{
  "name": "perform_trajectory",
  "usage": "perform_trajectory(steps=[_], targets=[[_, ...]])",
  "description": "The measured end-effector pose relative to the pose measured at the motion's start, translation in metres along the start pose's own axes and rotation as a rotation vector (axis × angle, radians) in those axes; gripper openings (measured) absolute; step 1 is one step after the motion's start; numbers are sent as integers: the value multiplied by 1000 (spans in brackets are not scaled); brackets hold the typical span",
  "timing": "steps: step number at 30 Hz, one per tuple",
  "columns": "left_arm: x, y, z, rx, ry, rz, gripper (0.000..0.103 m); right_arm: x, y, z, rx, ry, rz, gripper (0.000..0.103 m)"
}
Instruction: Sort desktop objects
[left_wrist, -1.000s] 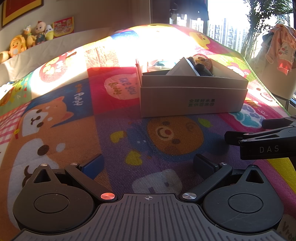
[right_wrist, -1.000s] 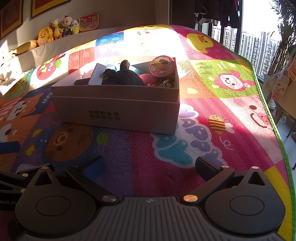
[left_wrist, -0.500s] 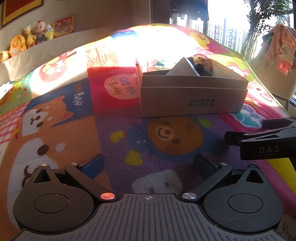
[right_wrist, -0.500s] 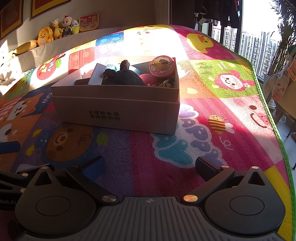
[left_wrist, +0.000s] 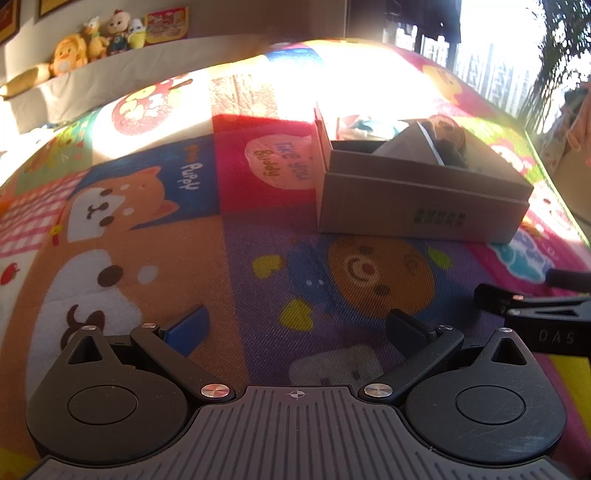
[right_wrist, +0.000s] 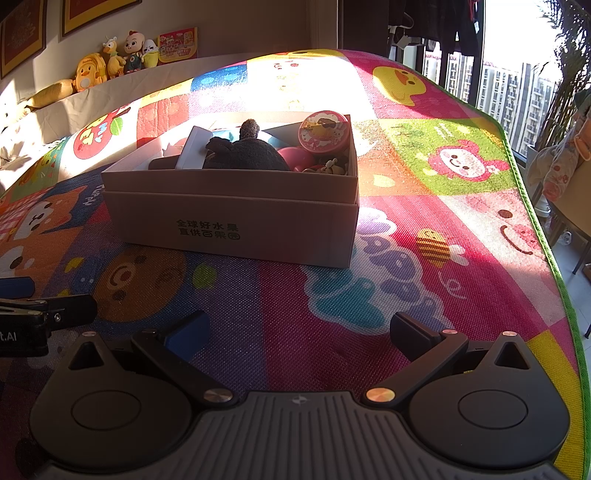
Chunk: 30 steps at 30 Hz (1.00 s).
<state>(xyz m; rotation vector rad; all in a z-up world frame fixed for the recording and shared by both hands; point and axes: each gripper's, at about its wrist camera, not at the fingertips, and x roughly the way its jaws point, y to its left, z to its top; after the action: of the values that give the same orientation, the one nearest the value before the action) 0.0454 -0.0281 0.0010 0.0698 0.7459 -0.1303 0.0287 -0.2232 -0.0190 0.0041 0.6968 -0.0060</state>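
One cardboard box of sorted things sits on our play mat, ahead of two empty grippers.

We read "全球好水果 直供百果园" on the box, "Puppy" on the mat, "DAS" on the right gripper. Left gripper and right both spread wide, grasping nothing. Inside: one round pink tin, one dark plush.

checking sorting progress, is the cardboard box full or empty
Nearly full. The cardboard box is open-topped, with a dark plush toy, a round pink tin and a white card rising above its rim.
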Motion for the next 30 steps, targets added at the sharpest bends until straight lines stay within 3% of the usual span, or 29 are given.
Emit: perform_trajectory(steps=[10,30], targets=[[-2,4,-2,-69,-9,19,103,0,0,0,0,0,0,103],[-1,5,-2,-82,-13,27,103,0,0,0,0,0,0,103]])
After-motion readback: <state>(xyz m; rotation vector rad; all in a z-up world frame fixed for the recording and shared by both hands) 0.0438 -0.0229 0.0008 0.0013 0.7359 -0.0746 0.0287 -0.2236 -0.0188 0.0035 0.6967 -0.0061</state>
